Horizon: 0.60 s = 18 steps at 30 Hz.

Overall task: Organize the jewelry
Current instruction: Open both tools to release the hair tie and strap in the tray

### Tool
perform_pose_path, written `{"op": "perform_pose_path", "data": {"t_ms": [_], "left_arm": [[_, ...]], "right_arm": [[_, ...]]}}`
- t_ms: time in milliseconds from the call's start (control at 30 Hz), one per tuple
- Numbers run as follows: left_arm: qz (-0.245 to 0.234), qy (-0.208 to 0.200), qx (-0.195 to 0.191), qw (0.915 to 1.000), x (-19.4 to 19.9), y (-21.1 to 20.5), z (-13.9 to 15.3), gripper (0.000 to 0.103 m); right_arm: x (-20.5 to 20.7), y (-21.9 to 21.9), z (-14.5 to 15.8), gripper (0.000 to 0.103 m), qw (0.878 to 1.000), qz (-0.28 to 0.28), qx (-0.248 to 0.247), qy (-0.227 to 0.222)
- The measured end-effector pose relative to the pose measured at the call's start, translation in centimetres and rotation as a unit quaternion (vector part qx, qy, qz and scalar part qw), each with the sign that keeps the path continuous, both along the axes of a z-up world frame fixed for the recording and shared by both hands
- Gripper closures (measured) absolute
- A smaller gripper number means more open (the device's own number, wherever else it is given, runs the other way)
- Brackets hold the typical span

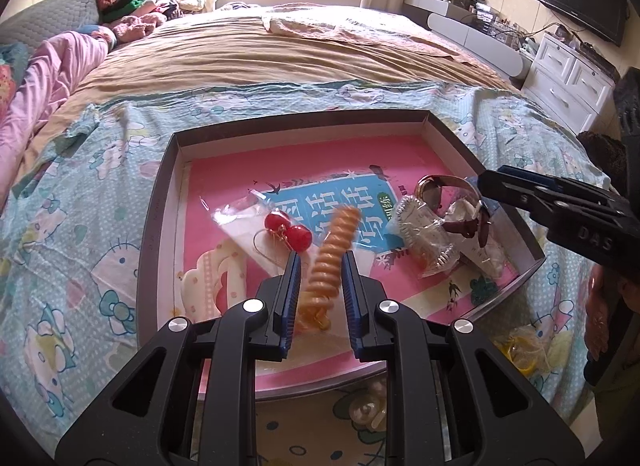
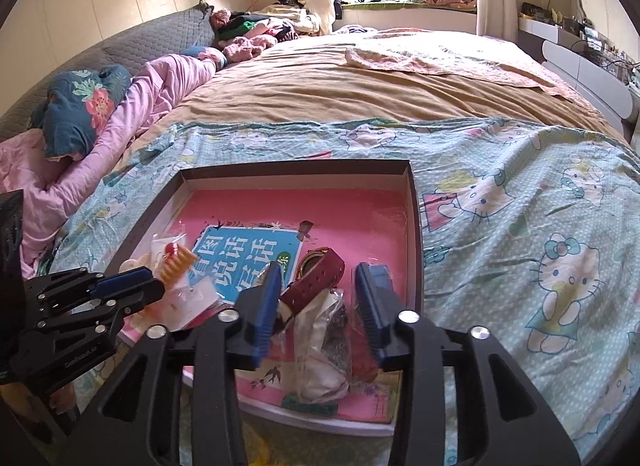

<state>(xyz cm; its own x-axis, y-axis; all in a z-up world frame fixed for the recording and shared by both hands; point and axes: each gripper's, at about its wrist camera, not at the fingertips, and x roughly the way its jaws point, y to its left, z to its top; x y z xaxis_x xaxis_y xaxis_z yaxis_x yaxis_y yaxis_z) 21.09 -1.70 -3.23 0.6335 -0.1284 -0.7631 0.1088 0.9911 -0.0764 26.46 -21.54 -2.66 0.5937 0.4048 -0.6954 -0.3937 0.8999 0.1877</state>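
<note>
A dark-rimmed shallow box (image 1: 154, 201) lies on the bed with a pink printed sheet lining its floor. My left gripper (image 1: 322, 262) is shut on an orange spiral coil (image 1: 332, 242), which stands tilted above the box floor. Beside it lies a clear bag with two red cherry beads (image 1: 288, 229). In the right wrist view my right gripper (image 2: 320, 268) is open over the box's right side. A watch with a maroon strap (image 2: 316, 278) and a crumpled clear bag (image 2: 324, 346) lie between its fingers, and the pads stand clear of them. A silvery bagged piece (image 1: 420, 225) sits next to the watch.
The box rests on a blue cartoon-cat sheet (image 2: 520, 225) over a tan bedspread. A yellow bagged item (image 1: 520, 350) and a pearly piece (image 1: 368, 406) lie on the sheet near the box's front. Pink bedding (image 2: 152, 105) is piled at the left, and a white dresser (image 1: 568, 81) stands at the right.
</note>
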Motion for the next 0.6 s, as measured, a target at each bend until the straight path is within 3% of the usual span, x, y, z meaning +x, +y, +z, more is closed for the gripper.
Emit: {"op": "perform_pose_path", "data": {"t_ms": [133,200,300,600], "left_arm": [[0.001,-0.007,0.000,1.0000,-0.5,0.0,0.6,0.070],[0.001,-0.010,0.000,1.0000,-0.7,-0.1,1.0,0.069],[0.002,-0.017,-0.003,0.9998,-1.3,-0.1,1.6,0.060],[0.007,-0.044,-0.008,0.9990,-3.7,-0.1,3.8,0.032]], "right_arm": [[-1.7,-0.8,1.0,0.044,1.000,-0.002,0.004,-0.011],[-2.5,-1.2,1.4,0.038,1.000,-0.002,0.006,-0.016],[-3.9,-1.9,1.9,0.030,1.000,-0.001,0.006,-0.022],[-6.8,-3.0,3.3,0.029,0.999,0.001,0.008,-0.033]]}}
